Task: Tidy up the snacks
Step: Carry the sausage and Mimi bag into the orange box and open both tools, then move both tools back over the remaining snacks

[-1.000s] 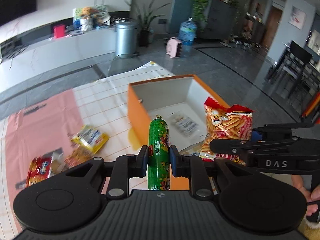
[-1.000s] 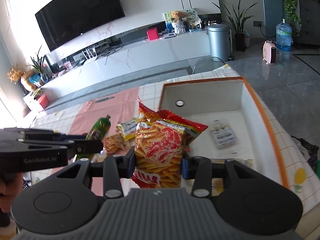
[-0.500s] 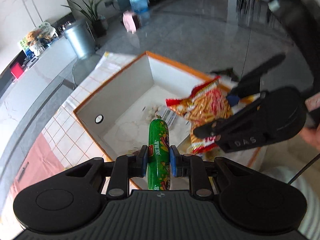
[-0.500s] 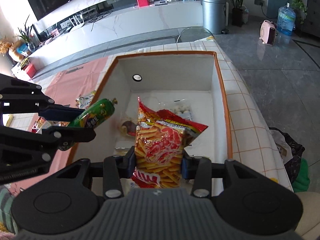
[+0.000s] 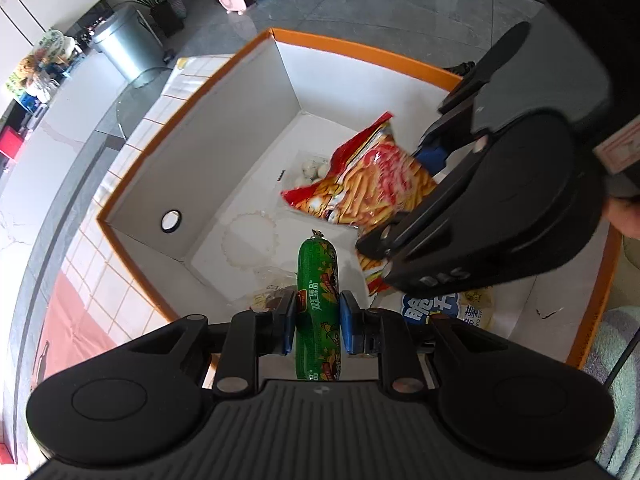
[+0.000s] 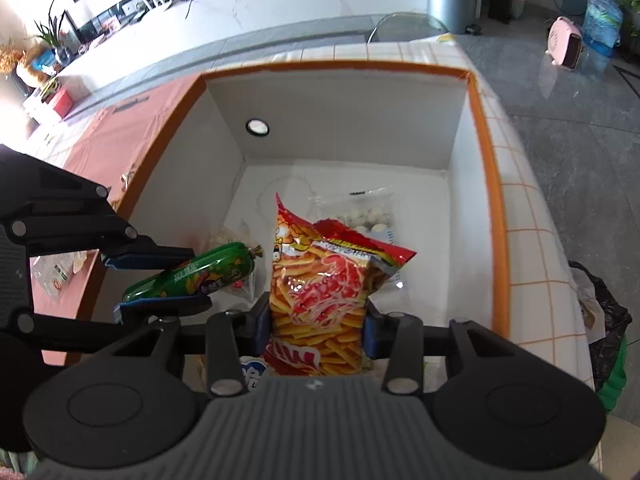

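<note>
My left gripper (image 5: 318, 326) is shut on a green sausage stick (image 5: 317, 280), held upright over the inside of the orange-rimmed white box (image 5: 352, 50). In the right wrist view the same green sausage (image 6: 200, 274) lies between the left gripper's pads (image 6: 160, 284) at the box's left side. My right gripper (image 6: 318, 326) is shut on a red and yellow bag of fries snacks (image 6: 320, 284), pointing down into the box (image 6: 486, 152). From the left wrist view the bag (image 5: 360, 184) hangs over the box floor, with the right gripper (image 5: 408, 196) clamped on it.
On the box floor lie a clear pack of white balls (image 6: 366, 216), a blue and white packet (image 5: 432, 310) and small wrapped snacks (image 5: 268, 296). A pink mat (image 6: 104, 136) with loose snacks lies left of the box on the checked tablecloth (image 6: 532, 216).
Both grippers have moved from beside the box to over its inside and come down, each still holding its snack. The left gripper has rolled, so the box looks turned.
</note>
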